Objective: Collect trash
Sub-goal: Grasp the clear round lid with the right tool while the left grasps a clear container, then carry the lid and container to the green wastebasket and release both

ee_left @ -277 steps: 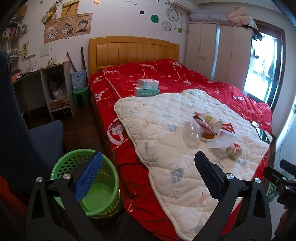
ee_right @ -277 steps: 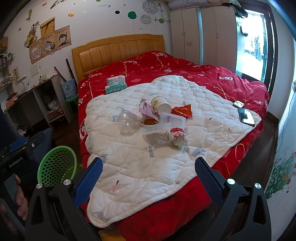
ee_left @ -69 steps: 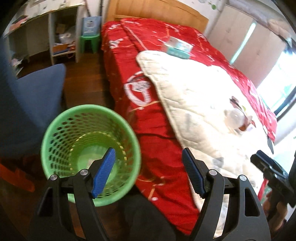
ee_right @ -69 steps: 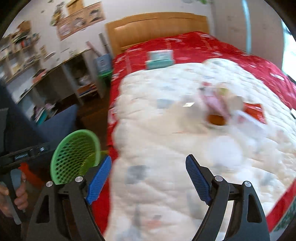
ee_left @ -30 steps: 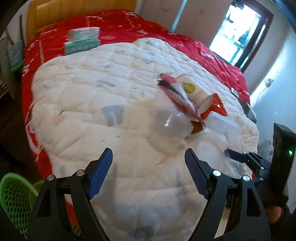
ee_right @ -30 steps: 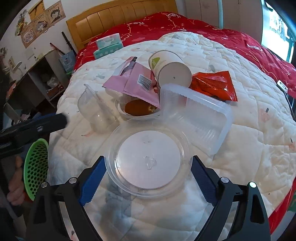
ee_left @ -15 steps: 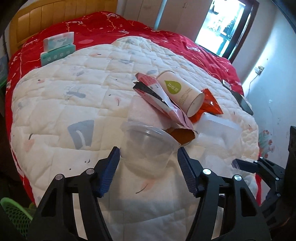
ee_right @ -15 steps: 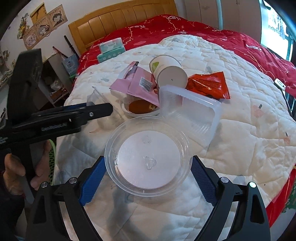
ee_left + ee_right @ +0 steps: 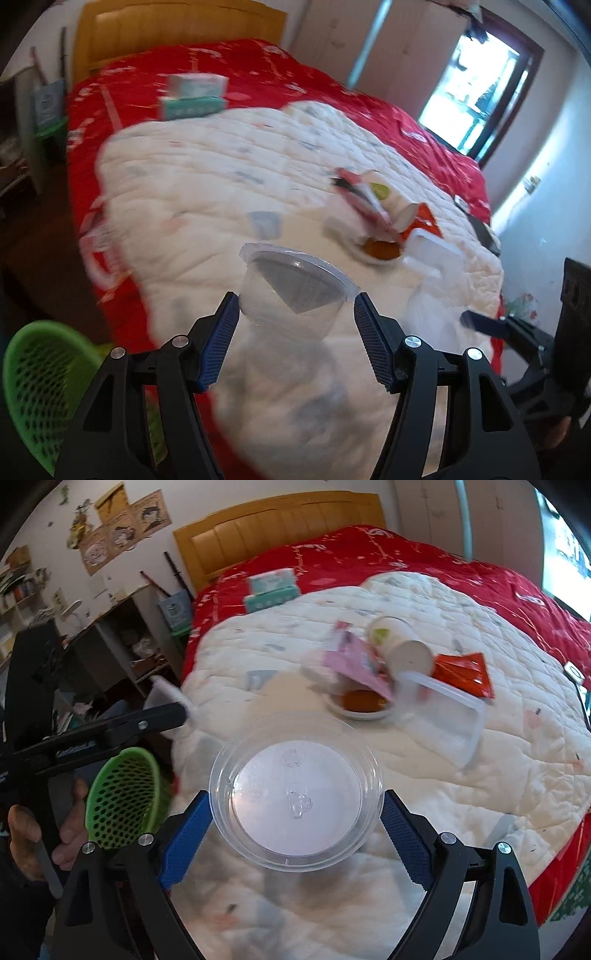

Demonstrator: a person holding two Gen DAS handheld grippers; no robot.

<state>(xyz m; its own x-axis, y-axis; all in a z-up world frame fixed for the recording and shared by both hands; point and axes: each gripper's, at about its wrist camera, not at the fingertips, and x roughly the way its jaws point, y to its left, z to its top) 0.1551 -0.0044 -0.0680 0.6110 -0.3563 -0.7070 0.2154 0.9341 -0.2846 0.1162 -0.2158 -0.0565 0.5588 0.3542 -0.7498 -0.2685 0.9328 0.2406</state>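
Left gripper [image 9: 293, 314] is clamped on a clear plastic cup [image 9: 291, 291], blue pads pressing its side walls, rim up and tilted slightly away, held above the front part of the bed [image 9: 258, 62]. Right gripper [image 9: 295, 825] grips a clear round lid [image 9: 295, 790] by its rim, flat face toward the camera, also above the bed's front edge. The key relation: the green basket [image 9: 33, 380] sits on the floor off the bed's front-left corner, below and to the left of both grippers; the left hand is nearer it, w/ the right hand's lid further toward the bed. Remaining trash lies mid-bed on the white quilt [image 9: 480, 794]: paper cup [image 9: 402, 646] on its side, pink wrapper [image 9: 354, 664], red packet [image 9: 461, 672], clear rectangular tub [image 9: 443, 712], small dish w/ orange residue [image 9: 362, 701].
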